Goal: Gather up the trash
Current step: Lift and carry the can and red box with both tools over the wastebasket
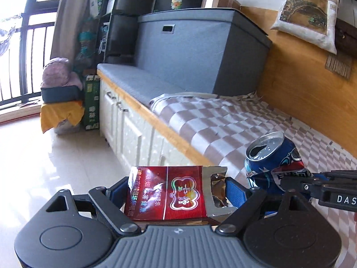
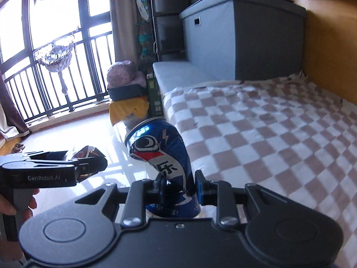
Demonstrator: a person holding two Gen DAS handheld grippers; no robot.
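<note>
- Your left gripper [image 1: 174,192] is pinching a crumpled red cigarette pack [image 1: 167,193] with silver foil showing at its torn end; the blue pads press it from both sides, and it hangs over the edge where bench meets floor.
- Your right gripper [image 2: 178,185] is clamped on a dented blue aluminium soda can [image 2: 162,156], its opened top tilted away from you; its jaws squeeze the can's lower half.
- The can sits just right of the pack, held above a brown-and-white checked cloth [image 1: 223,122] that covers the bench.
- Beyond the cloth stands a grey fabric storage box [image 1: 196,51] on a grey cushion.
- A pale glossy tiled floor [image 1: 44,160] lies left, running toward a barred window.
</note>
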